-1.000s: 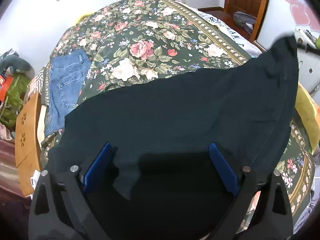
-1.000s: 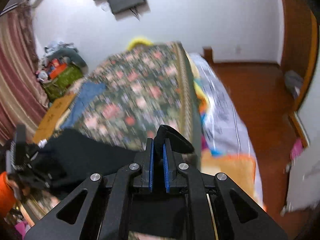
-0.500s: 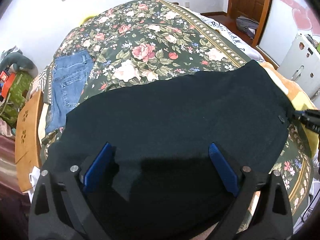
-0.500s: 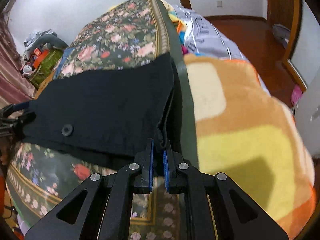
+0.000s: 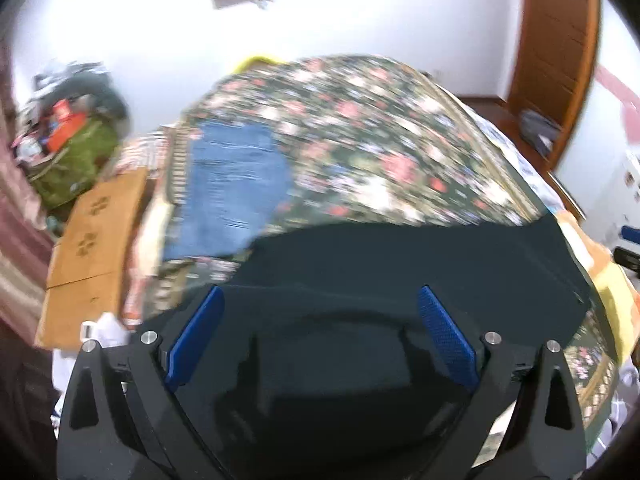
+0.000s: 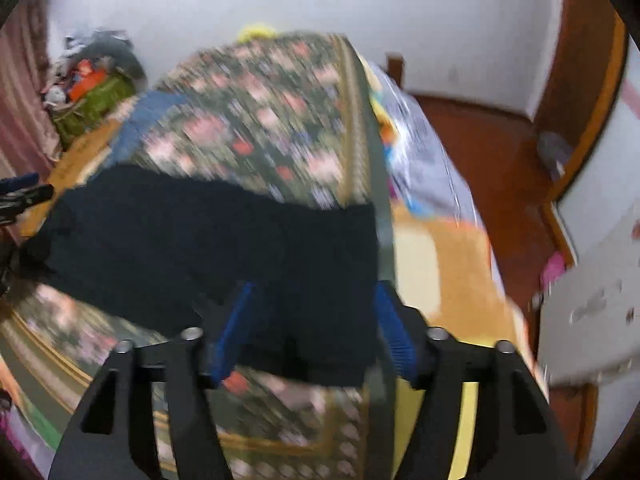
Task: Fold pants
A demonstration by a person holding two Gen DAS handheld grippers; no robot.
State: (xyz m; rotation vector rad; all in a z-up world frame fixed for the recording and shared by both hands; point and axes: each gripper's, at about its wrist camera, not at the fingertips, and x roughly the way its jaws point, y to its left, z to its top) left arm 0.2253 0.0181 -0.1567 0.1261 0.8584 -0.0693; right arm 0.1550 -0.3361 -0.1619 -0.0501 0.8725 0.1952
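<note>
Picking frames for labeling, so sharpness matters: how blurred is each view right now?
Left wrist: floral bedspread and jeans motion-smeared, left gripper sharp. Right wrist: heavier streaking, black pants edges soft, right gripper pads blurred too.

Both wrist views look down the floral bed (image 5: 380,128) from its near end — sharing the black pants (image 6: 208,240).

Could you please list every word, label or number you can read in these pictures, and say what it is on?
None can be read.
The cardboard box bears dark printed marks, too blurred to tell.
The white cabinet has small stickers, too small to read.
The black pants, the jeans and the floral bedspread show no text.
</note>
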